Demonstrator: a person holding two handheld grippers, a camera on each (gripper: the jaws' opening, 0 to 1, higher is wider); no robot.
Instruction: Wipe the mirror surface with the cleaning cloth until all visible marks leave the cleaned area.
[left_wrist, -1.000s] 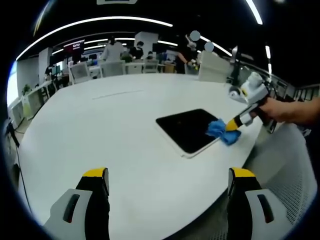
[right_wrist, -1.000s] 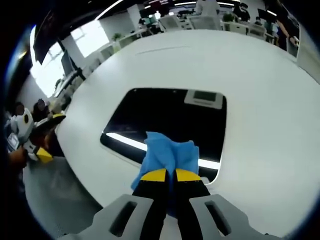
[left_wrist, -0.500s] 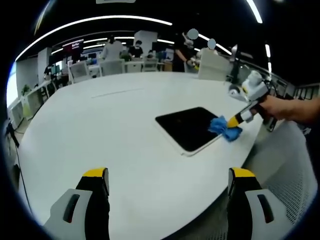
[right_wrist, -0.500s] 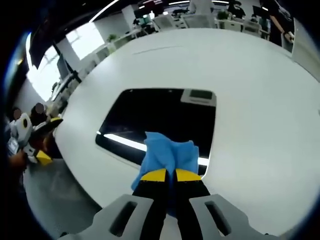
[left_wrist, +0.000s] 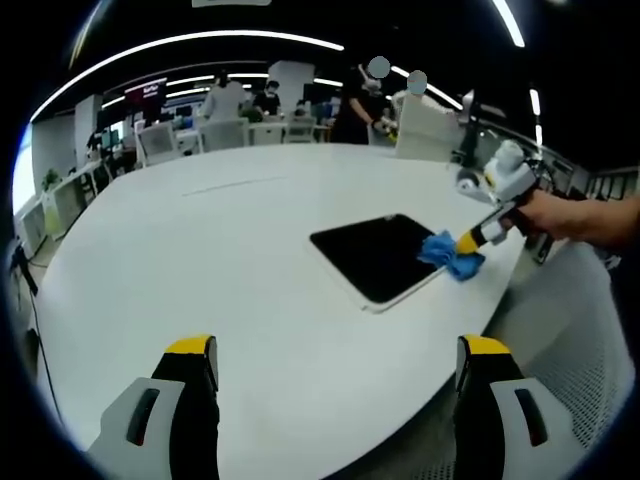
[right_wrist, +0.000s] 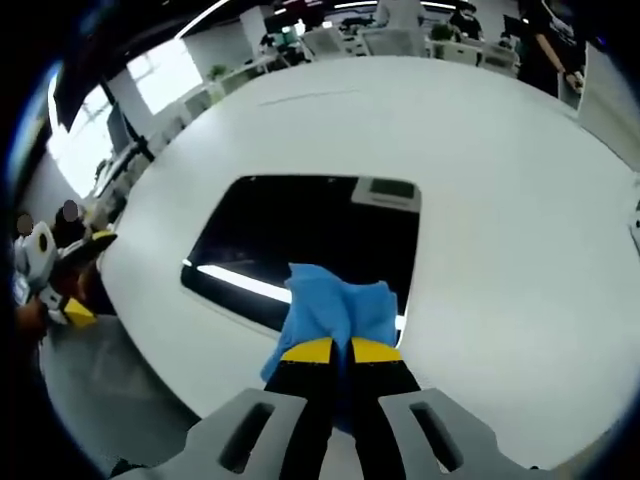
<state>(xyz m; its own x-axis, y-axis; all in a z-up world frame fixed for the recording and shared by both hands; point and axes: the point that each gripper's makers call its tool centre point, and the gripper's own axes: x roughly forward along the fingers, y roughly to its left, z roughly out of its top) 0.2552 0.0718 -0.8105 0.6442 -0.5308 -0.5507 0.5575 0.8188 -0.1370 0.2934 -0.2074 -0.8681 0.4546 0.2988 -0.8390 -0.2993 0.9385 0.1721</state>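
A dark rectangular mirror (right_wrist: 300, 235) with a white rim lies flat on the white table (right_wrist: 480, 180). My right gripper (right_wrist: 333, 349) is shut on a blue cleaning cloth (right_wrist: 335, 305), which rests on the mirror's near edge. In the left gripper view the mirror (left_wrist: 375, 255) sits right of centre, the blue cloth (left_wrist: 449, 254) presses on its right corner, and the right gripper (left_wrist: 470, 240) holds it, with a person's hand behind. My left gripper (left_wrist: 335, 350) stands open above the table's near part, well short of the mirror, with nothing between its yellow-tipped jaws.
The round white table (left_wrist: 200, 260) stretches wide to the left of the mirror. Its edge (left_wrist: 500, 300) runs close past the mirror's right side. Desks, chairs and people (left_wrist: 230, 100) stand far behind. The left gripper (right_wrist: 50, 275) shows at the left of the right gripper view.
The cloth in my right gripper has slid a little along the mirror's edge. My left gripper has stayed still.
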